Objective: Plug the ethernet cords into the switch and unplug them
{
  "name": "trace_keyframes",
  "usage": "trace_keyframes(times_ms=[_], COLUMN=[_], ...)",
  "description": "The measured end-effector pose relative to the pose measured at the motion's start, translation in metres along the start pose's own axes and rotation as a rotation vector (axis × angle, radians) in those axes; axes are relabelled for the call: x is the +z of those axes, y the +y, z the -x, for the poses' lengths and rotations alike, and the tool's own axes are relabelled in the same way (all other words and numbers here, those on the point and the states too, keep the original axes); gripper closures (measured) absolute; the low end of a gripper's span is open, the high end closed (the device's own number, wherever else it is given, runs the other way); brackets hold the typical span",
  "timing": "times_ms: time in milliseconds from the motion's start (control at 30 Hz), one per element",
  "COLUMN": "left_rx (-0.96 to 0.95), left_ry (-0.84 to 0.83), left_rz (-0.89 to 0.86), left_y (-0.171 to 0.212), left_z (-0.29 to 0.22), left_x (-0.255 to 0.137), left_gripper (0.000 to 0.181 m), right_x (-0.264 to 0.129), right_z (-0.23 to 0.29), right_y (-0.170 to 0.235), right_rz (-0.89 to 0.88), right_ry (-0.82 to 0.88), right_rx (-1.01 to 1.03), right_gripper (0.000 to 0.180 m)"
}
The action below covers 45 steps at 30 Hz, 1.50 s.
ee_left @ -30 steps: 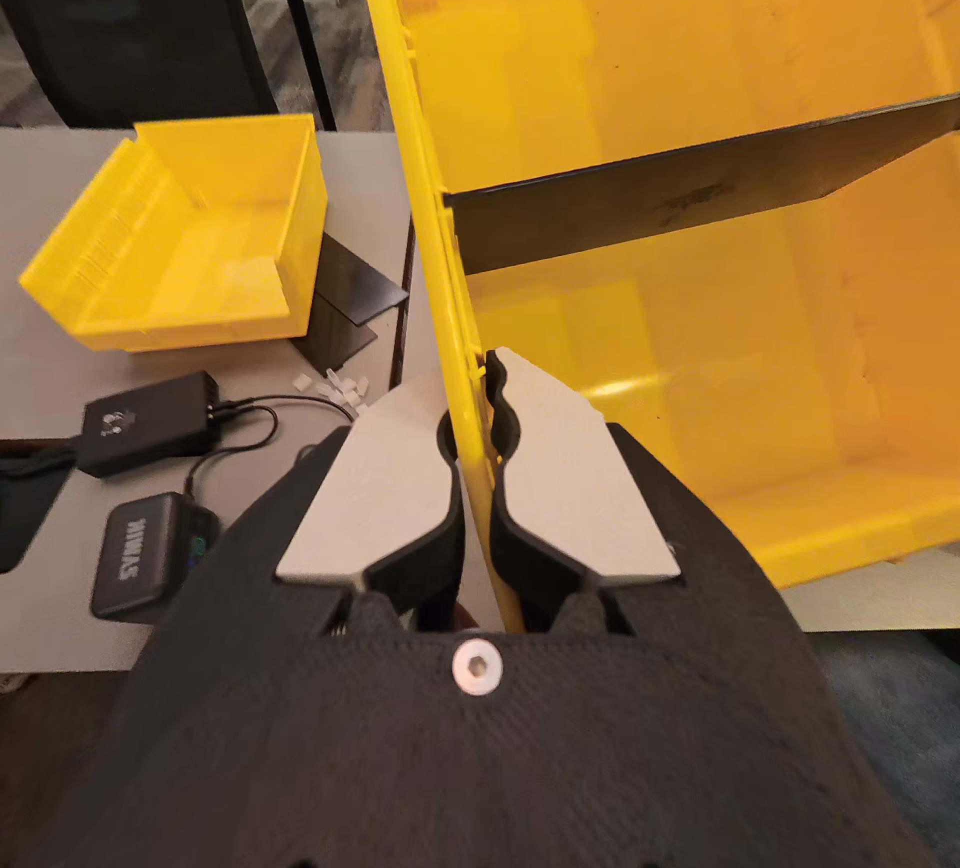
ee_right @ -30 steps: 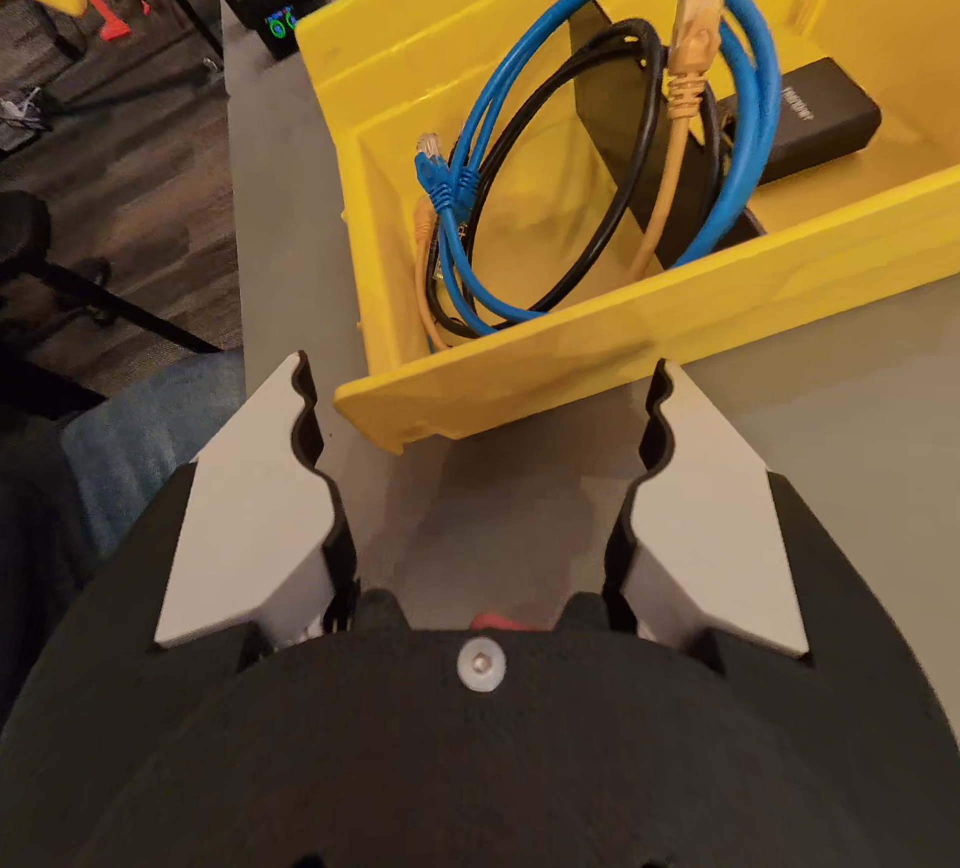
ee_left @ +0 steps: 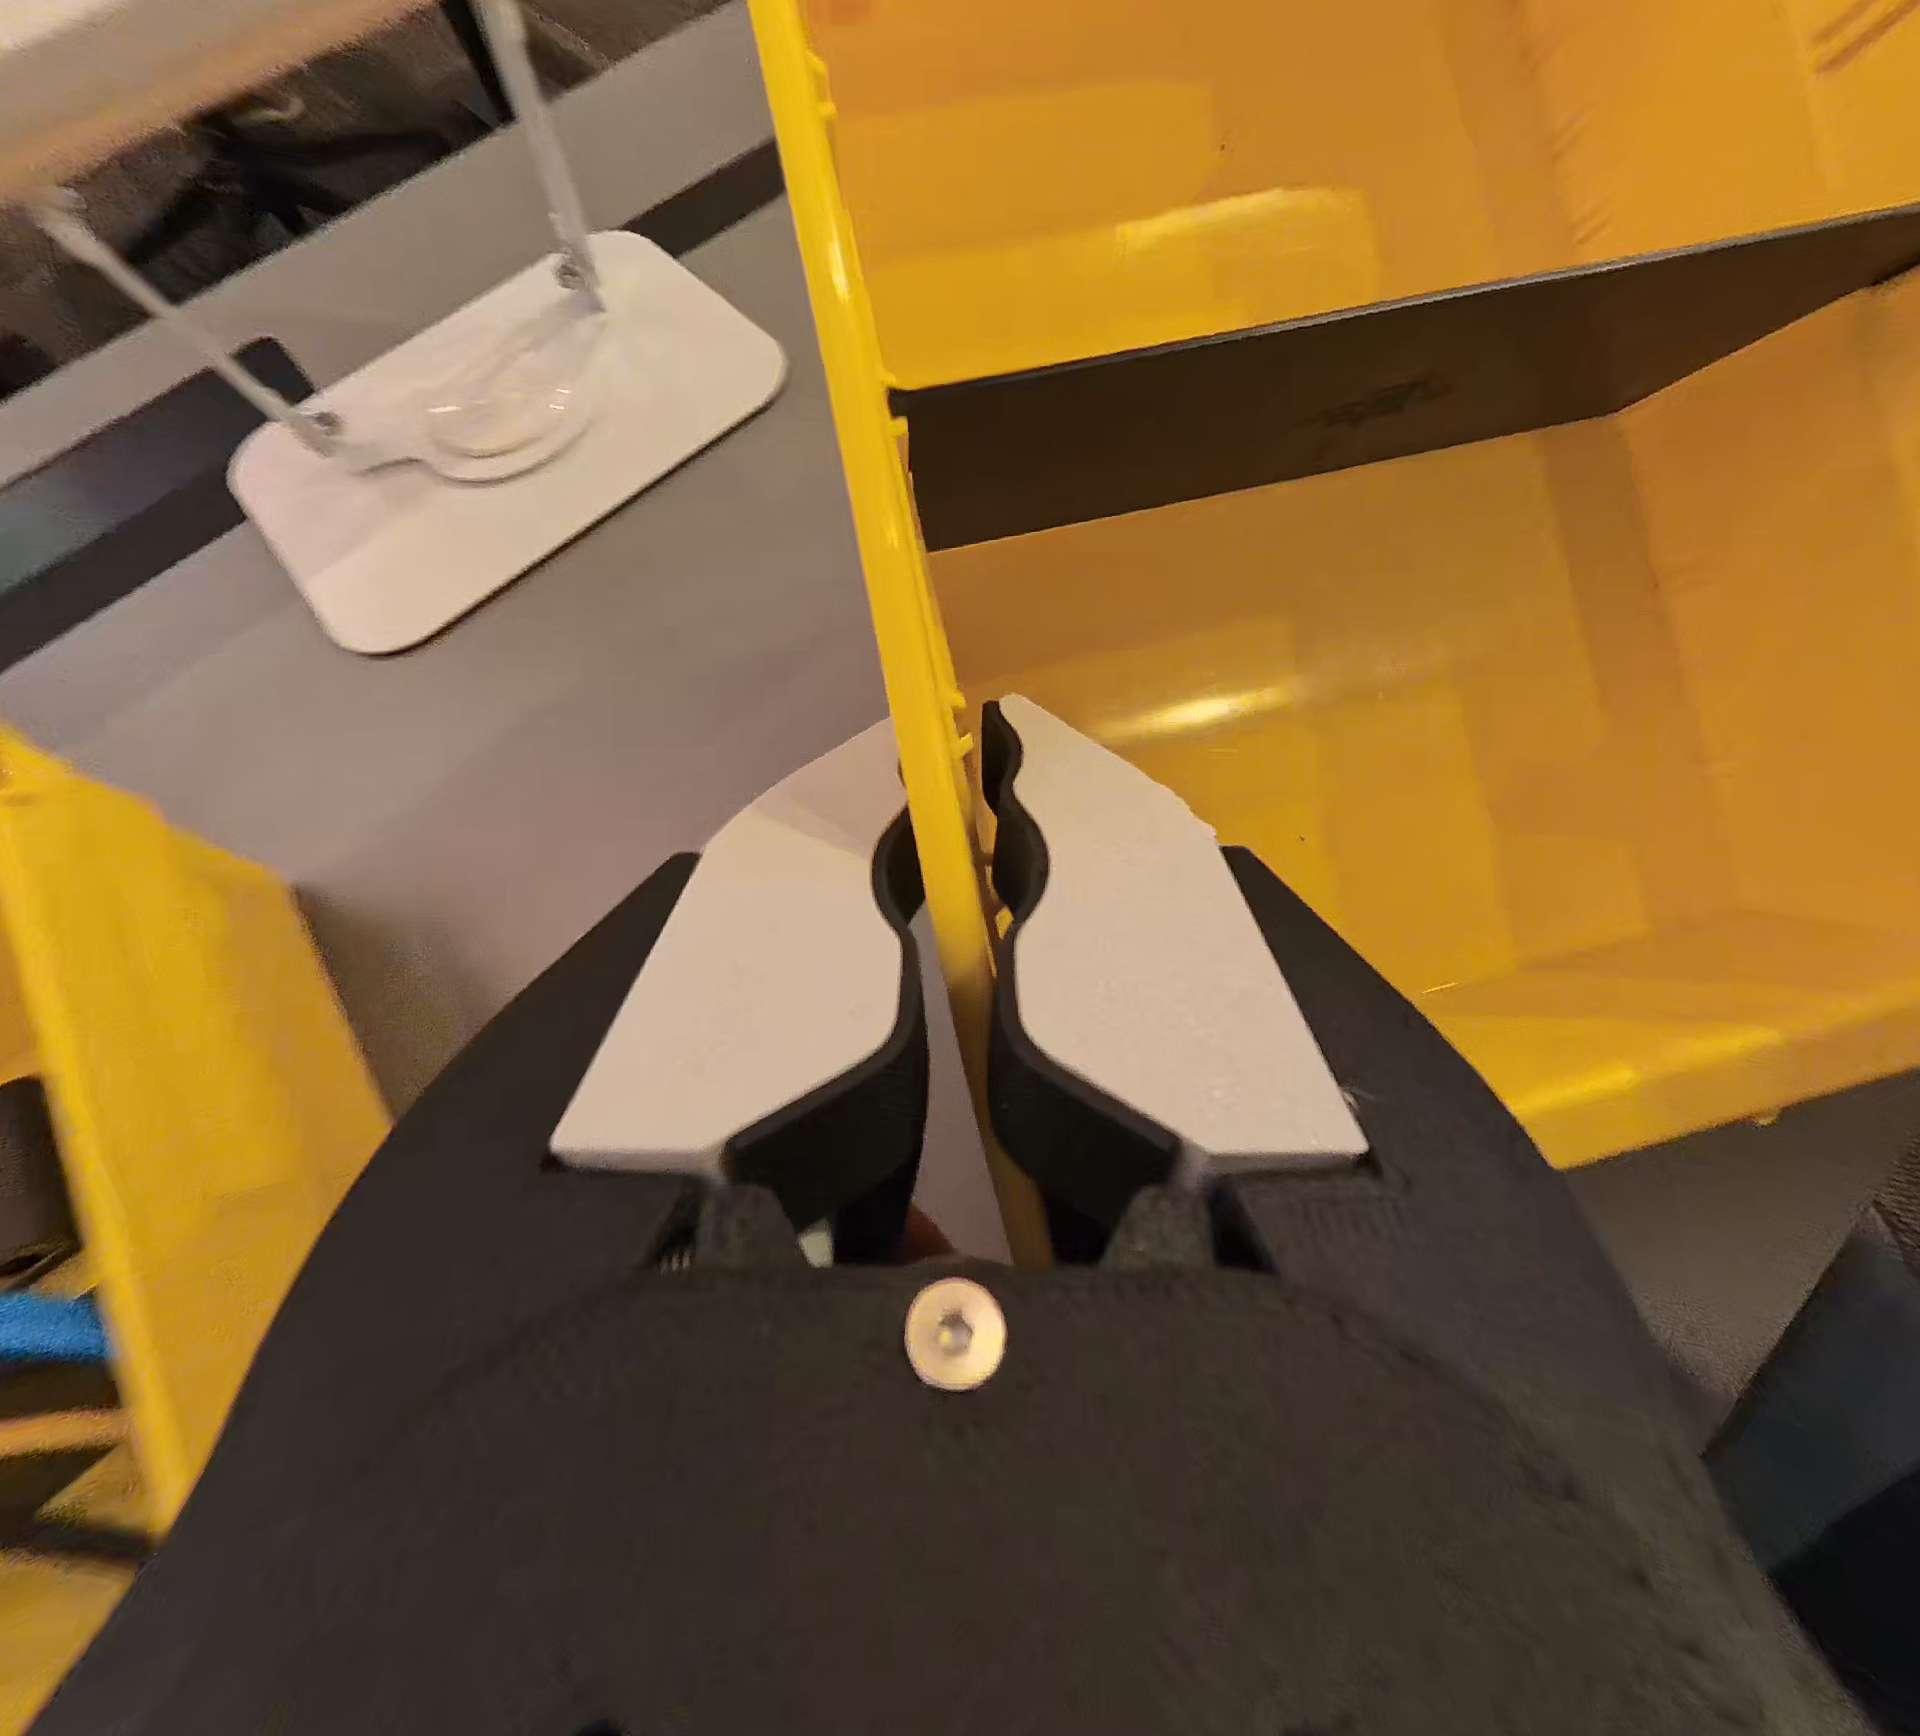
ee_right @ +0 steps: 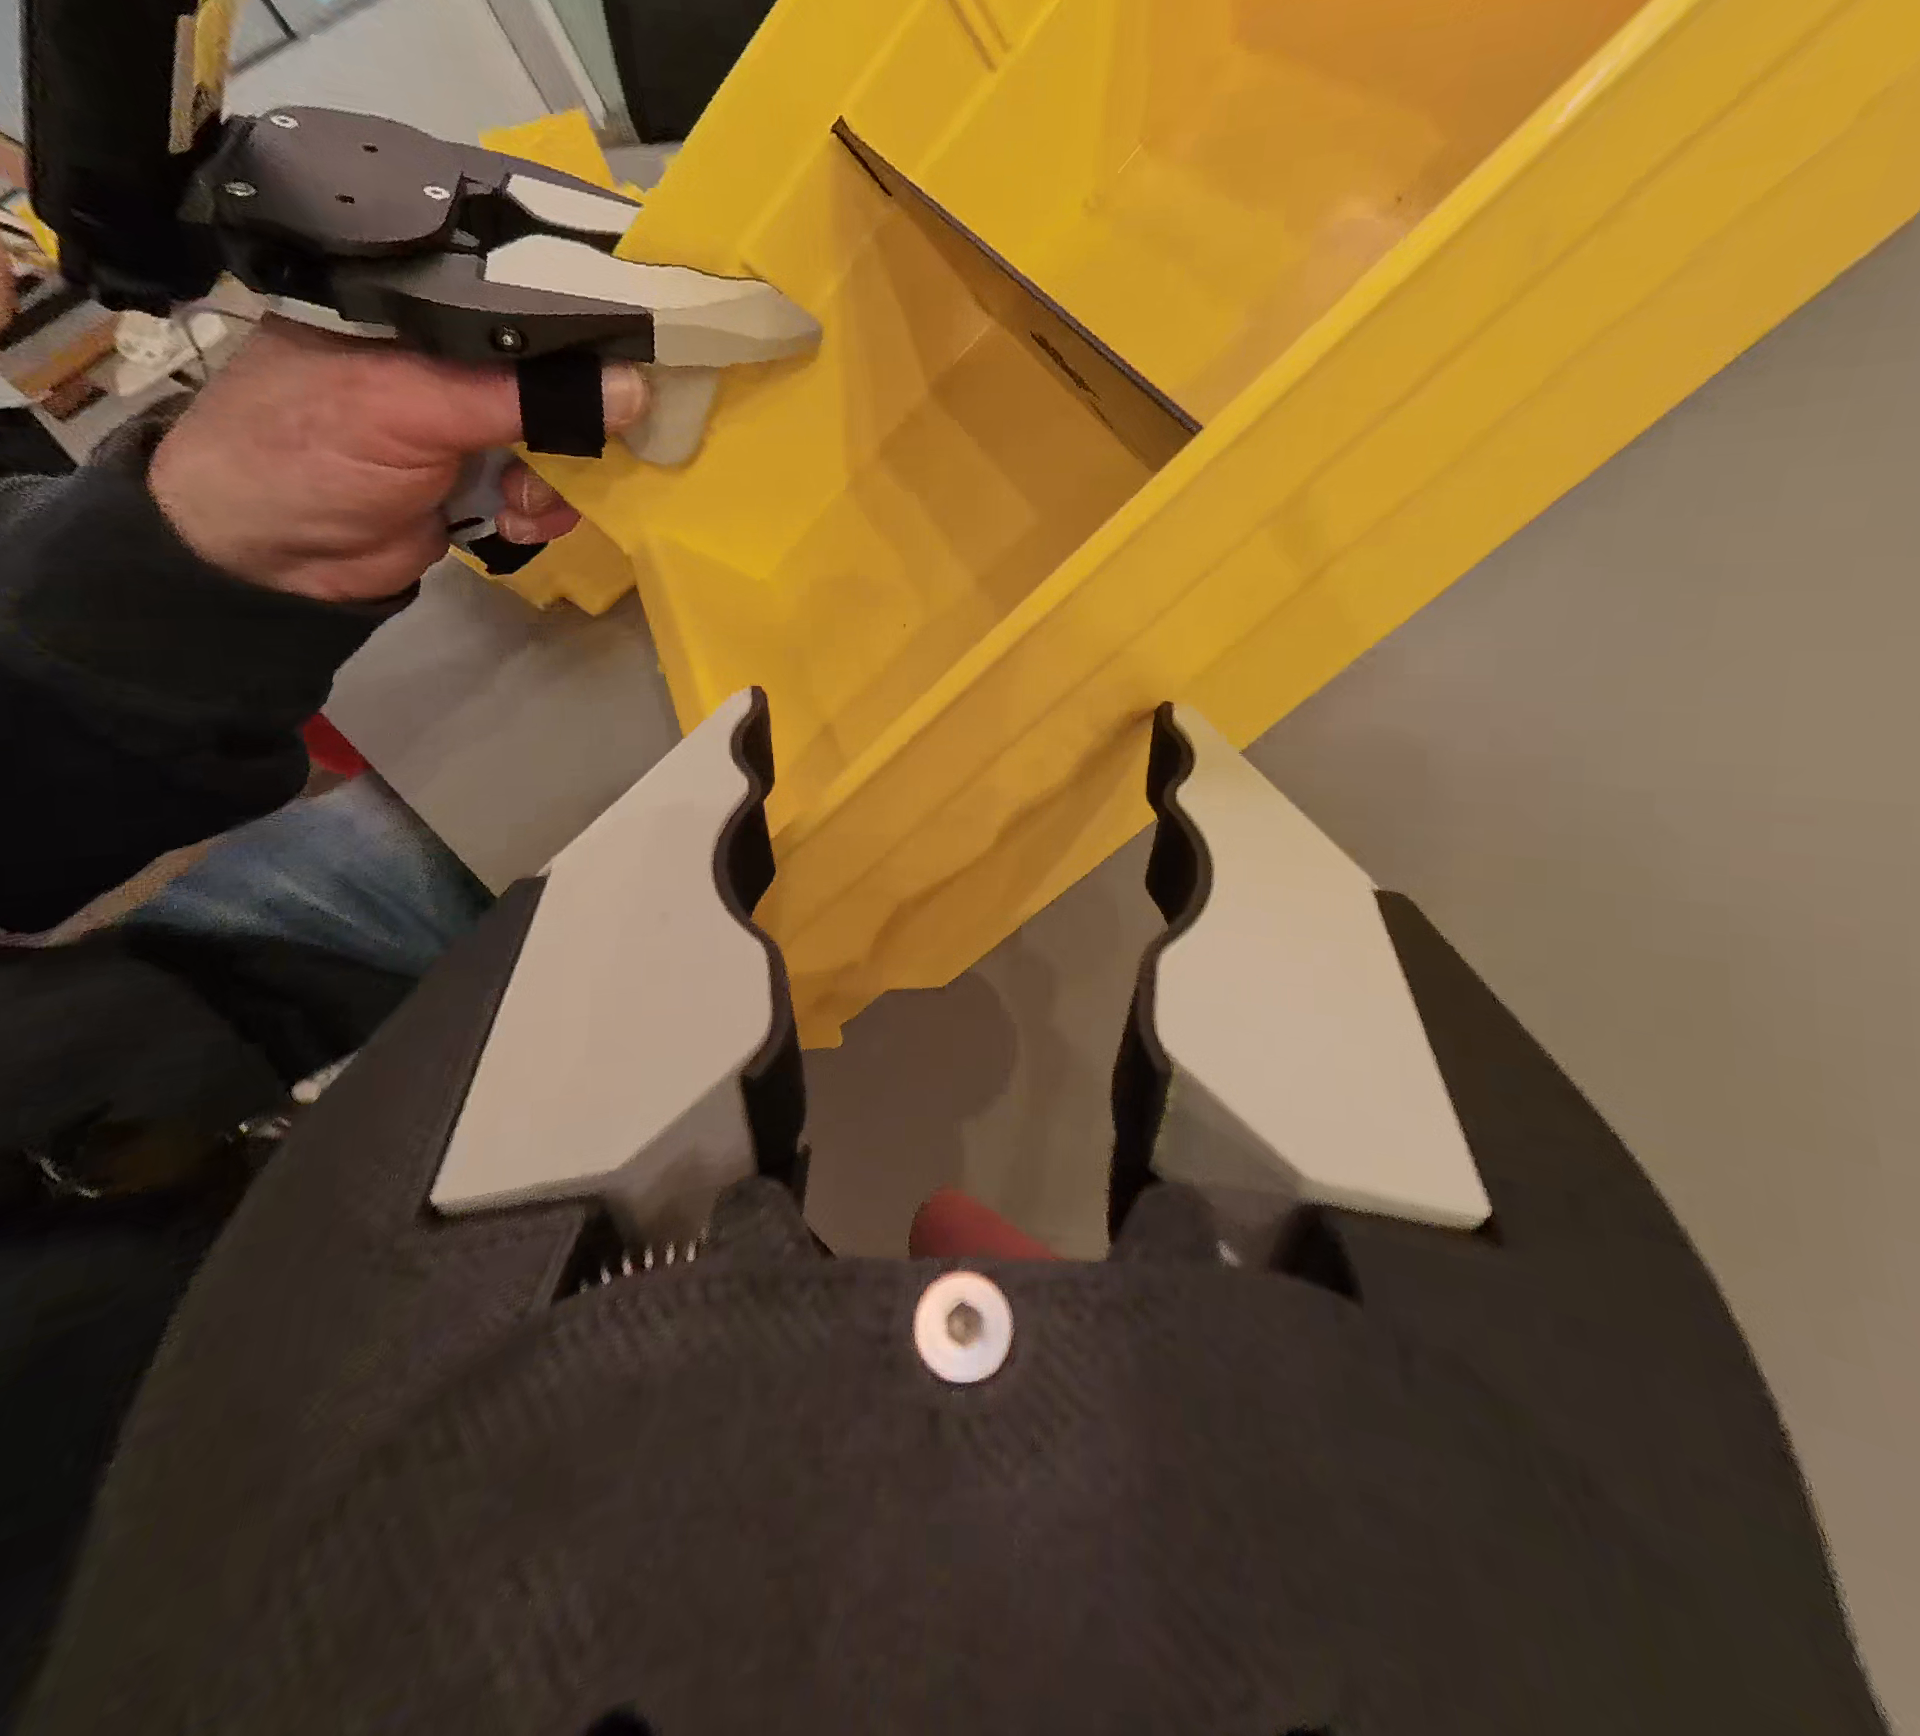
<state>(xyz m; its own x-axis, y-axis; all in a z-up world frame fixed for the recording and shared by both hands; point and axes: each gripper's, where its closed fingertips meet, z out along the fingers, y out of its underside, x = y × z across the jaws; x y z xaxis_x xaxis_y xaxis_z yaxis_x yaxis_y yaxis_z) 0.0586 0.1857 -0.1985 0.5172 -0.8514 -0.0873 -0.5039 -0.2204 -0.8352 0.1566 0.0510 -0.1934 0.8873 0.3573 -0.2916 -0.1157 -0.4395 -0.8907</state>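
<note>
Yellow bin held tilted by its side wall.
The wall is clamped by the left gripper; the right gripper is held open, unladen.

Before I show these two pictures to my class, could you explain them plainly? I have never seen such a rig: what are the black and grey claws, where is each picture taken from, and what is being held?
There is no robot here. A person holds a hand-operated two-finger gripper in each hand, and a camera on each gripper looks forward along its fingers. One picture comes from the left gripper, the other from the right gripper.

The left gripper is shut on the side wall of a yellow bin, which has a black divider across it and looks empty. In the right view you can see that same gripper from the side, with the person's hand around its grip, and the bin looks tipped.

The right gripper is open and holds nothing; the bin's front lip lies just beyond its fingers. Below is a grey table. A white stand base sits to the left, and another yellow bin with a bit of blue cord stands nearer.
</note>
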Motion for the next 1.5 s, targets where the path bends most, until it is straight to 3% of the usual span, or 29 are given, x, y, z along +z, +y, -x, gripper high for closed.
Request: trace_keyframes(times_ms=[267, 433, 600, 800, 833, 933, 1033, 1133, 1267, 1333, 1433, 1500], left_rx=[-0.082, -0.102, -0.080, -0.040, -0.012, 0.038, -0.019, -0.071, -0.159, -0.223, -0.296, -0.347], left_ry=[0.124, 0.201, 0.201, 0.165, 0.139, -0.034, -0.214, -0.419, -0.593, -0.569, -0.495, -0.434], left_rz=[0.096, 0.154, 0.114, 0.050, 0.040, -0.011, -0.021, 0.013, 0.161, 0.211, 0.304, 0.322], left_y=[0.029, 0.044, 0.042, 0.023, 0.020, 0.014, 0.028, 0.060, 0.132, 0.164, 0.207, 0.224], left_z=[-0.050, -0.070, -0.070, -0.051, -0.042, 0.015, 0.092, 0.171, 0.252, 0.269, 0.276, 0.275], left_x=[0.055, 0.063, 0.058, 0.025, 0.013, -0.036, -0.093, -0.150, -0.200, -0.205, -0.193, -0.183], left_gripper=[0.166, 0.146, 0.142, 0.127, 0.125, 0.128, 0.128, 0.126, 0.118, 0.119, 0.116, 0.126], right_x=[-0.022, -0.031, -0.035, -0.036, -0.036, -0.034, -0.033, -0.029, -0.030, -0.030, -0.028, -0.027], right_z=[-0.049, -0.071, -0.094, -0.104, -0.104, -0.103, -0.093, -0.078, -0.081, -0.085, -0.092, -0.094], right_y=[0.047, 0.042, 0.037, 0.032, 0.032, 0.033, 0.036, 0.033, 0.037, 0.039, 0.037, 0.037], right_rz=[0.244, 0.261, 0.360, 0.414, 0.423, 0.431, 0.434, 0.408, 0.438, 0.456, 0.480, 0.517], right_ry=[0.034, 0.144, 0.324, 0.413, 0.416, 0.401, 0.355, 0.319, 0.363, 0.369, 0.369, 0.351], right_rx=[0.019, -0.044, -0.226, -0.324, -0.333, -0.298, -0.279, -0.270, -0.301, -0.309, -0.310, -0.320], right_gripper=[0.108, 0.123, 0.127, 0.119, 0.116, 0.073, 0.062, 0.071, 0.105, 0.118, 0.118, 0.133])
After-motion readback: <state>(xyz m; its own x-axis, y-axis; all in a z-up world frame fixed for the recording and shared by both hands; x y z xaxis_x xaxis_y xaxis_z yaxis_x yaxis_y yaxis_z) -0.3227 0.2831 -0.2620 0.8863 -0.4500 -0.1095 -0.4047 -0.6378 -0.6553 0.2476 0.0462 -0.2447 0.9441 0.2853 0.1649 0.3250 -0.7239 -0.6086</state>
